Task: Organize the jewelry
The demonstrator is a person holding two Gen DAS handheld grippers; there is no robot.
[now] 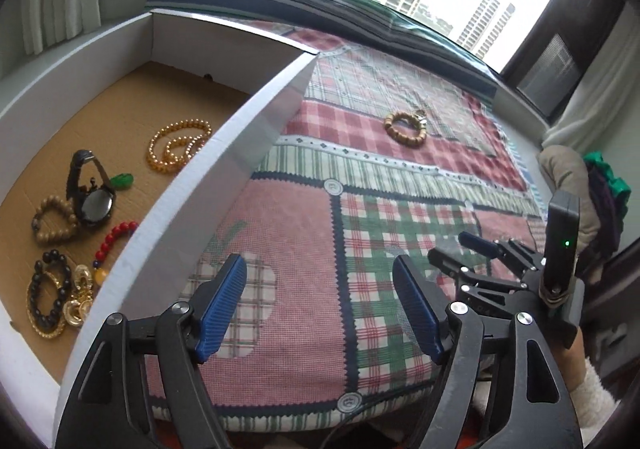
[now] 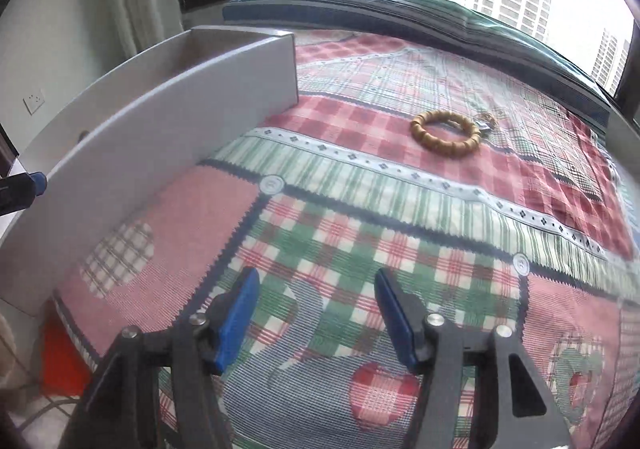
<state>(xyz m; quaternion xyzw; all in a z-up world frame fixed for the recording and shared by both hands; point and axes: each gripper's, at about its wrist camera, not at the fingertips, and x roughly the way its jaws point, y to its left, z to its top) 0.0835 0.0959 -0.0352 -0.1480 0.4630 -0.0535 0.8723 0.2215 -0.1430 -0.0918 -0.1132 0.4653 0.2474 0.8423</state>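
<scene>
Both tongs, left tongs [image 1: 320, 305] and right tongs [image 2: 316, 319], gape empty; that wooden bead bracelet [image 2: 446, 133] looks light and rigid-ish, so pinch across one side of the ring.

We see a patchwork bedspread [image 2: 400, 209] in red, pink, green and white checks with dark navy zigzag seams. On it lies a tan wooden bead bracelet [image 2: 446, 137]. The white box [image 1: 256, 113] has a brown cardboard floor, holding a golden bead necklace [image 1: 178, 147], a black watch [image 1: 94, 197], red beads [image 1: 118, 235] and a black bead bracelet [image 1: 44, 289]. Both grippers carry blue ribbed pads [image 1: 222, 307] on black frames.
</scene>
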